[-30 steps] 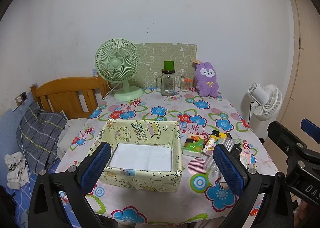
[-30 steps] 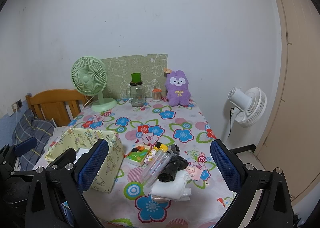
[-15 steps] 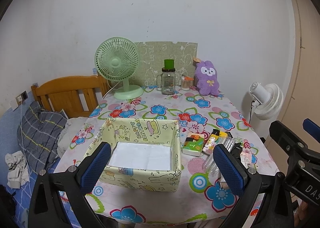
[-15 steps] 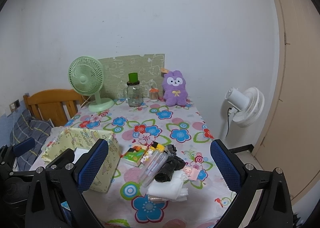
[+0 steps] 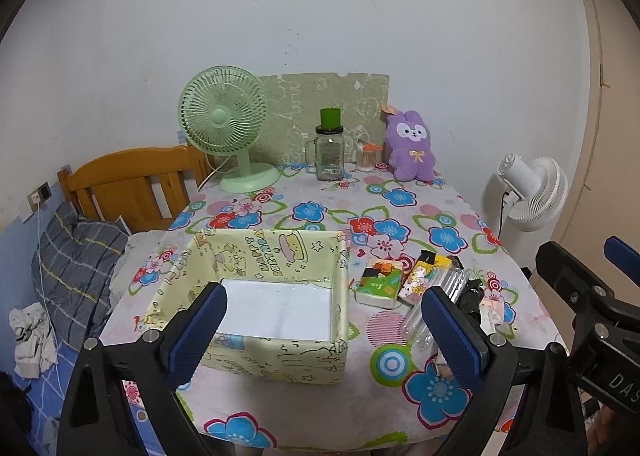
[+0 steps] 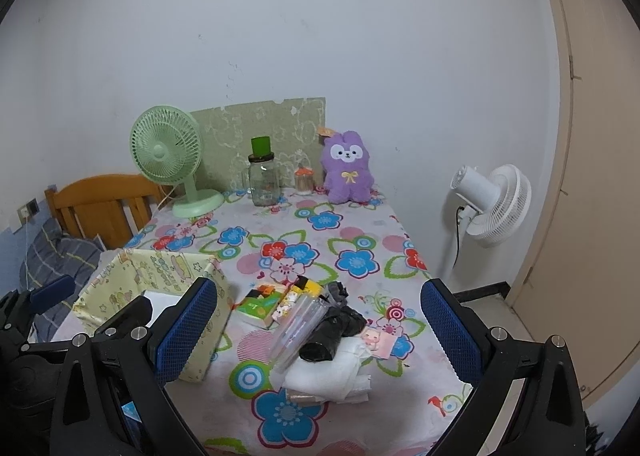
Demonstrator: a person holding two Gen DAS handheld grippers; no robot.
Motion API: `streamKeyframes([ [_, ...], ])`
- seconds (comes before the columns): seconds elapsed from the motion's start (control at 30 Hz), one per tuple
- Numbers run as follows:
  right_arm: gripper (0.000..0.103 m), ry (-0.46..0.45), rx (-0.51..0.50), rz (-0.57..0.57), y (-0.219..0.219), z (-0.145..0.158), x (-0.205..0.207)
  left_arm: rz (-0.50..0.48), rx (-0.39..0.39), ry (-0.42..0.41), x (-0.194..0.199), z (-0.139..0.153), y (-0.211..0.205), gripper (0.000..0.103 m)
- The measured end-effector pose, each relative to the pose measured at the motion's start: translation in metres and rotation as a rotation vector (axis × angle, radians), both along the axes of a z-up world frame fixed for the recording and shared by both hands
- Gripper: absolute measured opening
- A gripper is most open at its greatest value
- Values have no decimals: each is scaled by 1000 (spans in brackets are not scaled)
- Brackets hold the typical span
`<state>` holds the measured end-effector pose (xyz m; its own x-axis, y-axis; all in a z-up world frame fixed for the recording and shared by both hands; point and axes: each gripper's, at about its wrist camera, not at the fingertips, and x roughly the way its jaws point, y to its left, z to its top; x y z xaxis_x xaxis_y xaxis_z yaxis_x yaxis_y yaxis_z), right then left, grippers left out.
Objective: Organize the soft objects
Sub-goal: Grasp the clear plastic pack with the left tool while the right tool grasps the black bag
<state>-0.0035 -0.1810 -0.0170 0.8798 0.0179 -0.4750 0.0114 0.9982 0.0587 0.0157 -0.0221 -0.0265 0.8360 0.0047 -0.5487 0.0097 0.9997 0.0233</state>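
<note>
Since a second ago both cameras have drawn back slightly and the table sits a little lower in view; nothing on it has shifted. The left gripper (image 5: 324, 330) hovers above the near edge with jaws wide apart and empty, over the pale yellow cartoon-print fabric box (image 5: 256, 256), whose white floor is bare. The right gripper (image 6: 320, 326) is likewise spread and empty, above the heap of soft things: a folded white cloth (image 6: 328, 370), a crumpled black bag (image 6: 332, 330) and a green tissue pack (image 6: 258, 302). The floral tablecloth (image 6: 352, 240) is open behind them. A purple plush rabbit (image 6: 347, 167) leans at the far wall.
</note>
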Motion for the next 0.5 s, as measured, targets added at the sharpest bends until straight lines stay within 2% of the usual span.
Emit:
streamKeyframes([
  [0.23, 103, 13, -35, -2, -4, -13, 8, -28, 12, 38, 11, -15, -17, 91],
  [0.4, 103, 41, -15, 5, -13, -23, 15, -55, -35, 54, 18, -27, -25, 91],
  [0.5, 103, 51, -10, -2, -17, -30, 19, -69, -28, 71, 23, -33, -32, 89],
])
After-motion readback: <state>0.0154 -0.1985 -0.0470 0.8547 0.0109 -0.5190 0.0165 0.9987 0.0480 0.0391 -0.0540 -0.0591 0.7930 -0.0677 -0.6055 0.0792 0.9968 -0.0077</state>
